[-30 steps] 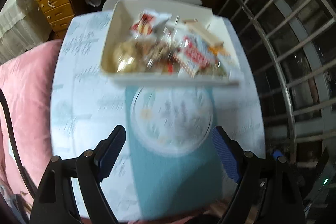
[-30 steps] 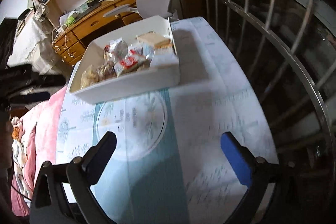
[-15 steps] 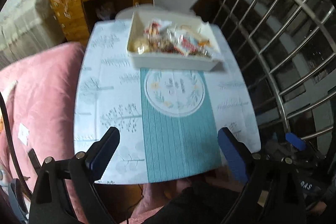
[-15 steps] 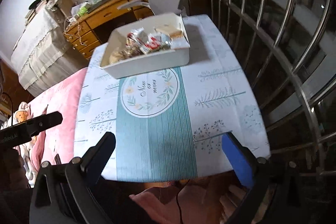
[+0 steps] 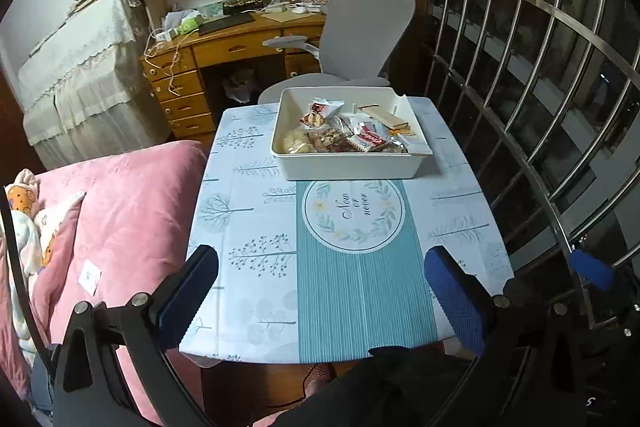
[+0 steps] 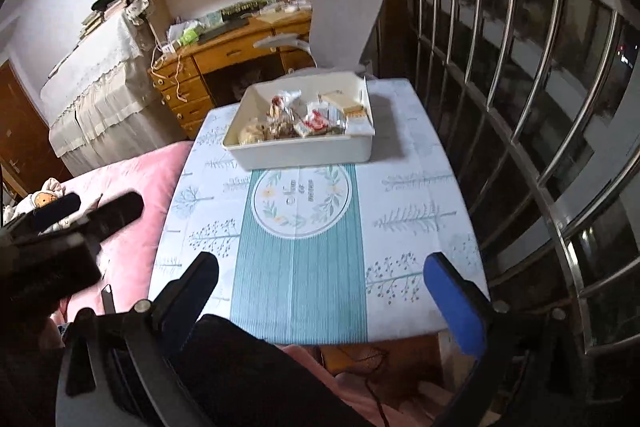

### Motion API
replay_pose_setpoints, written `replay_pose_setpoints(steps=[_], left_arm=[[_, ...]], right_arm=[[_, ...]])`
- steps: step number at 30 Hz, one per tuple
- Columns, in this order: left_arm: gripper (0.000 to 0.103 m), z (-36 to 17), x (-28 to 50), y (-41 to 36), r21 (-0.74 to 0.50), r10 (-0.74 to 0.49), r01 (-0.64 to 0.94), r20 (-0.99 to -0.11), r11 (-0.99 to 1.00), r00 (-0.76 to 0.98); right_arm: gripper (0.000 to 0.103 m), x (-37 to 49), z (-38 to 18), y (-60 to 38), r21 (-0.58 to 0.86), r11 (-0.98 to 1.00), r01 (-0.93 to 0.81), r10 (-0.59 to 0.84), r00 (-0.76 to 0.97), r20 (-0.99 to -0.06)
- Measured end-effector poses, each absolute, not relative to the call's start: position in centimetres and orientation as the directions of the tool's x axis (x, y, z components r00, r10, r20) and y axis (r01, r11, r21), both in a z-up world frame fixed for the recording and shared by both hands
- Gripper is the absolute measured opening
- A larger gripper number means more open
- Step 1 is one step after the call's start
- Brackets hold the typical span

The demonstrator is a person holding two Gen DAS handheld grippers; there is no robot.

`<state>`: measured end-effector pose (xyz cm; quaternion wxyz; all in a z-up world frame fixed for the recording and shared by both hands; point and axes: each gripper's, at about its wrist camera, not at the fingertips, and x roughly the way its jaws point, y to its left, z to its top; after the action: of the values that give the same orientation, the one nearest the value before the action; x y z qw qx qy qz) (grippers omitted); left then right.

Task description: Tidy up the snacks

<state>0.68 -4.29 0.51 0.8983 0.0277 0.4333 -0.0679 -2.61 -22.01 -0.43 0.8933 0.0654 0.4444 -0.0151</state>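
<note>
**Snacks gathered in the tray, both grippers clear**

While the left gripper (image 5: 320, 283) hangs over the near edge with jaws released and empty, the pink bed (image 5: 120, 211) lies at nine o'clock. At twelve o'clock on the worktop (image 5: 248, 227) sits the white tray (image 5: 348, 167) of snacks (image 5: 348, 135): crinkly packets, probably light, slippery and crushable, best pinched at a sealed edge. The right gripper (image 6: 320, 279) is likewise spread and empty. Window bars (image 5: 540, 67) fill three o'clock.
</note>
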Motion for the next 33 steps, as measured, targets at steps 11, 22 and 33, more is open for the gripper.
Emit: replay_pose_setpoints(steps=[11,22,33], left_arm=[[0.102,0.7,-1.4,-4.6,0.008,-0.071,0.119,-0.762,0.993,0.644],[0.102,0.6,-2.0,-4.7,0.011,-0.061,0.110,-0.770,0.994,0.635],[0.102,-1.1,-0.7,-4.5,-0.006,-0.063,0.102,-0.819,0.995,0.570]], right_arm=[[0.103,-3.9,-0.5,-22.2,0.103,0.992,0.071,0.039,0.613,-0.789],[0.103,-4.4,-1.0,-22.3,0.102,0.992,0.078,0.037,0.592,-0.805],[0.103,-3.4,-1.9,-22.6,0.078,0.992,0.100,0.012,0.540,-0.842]])
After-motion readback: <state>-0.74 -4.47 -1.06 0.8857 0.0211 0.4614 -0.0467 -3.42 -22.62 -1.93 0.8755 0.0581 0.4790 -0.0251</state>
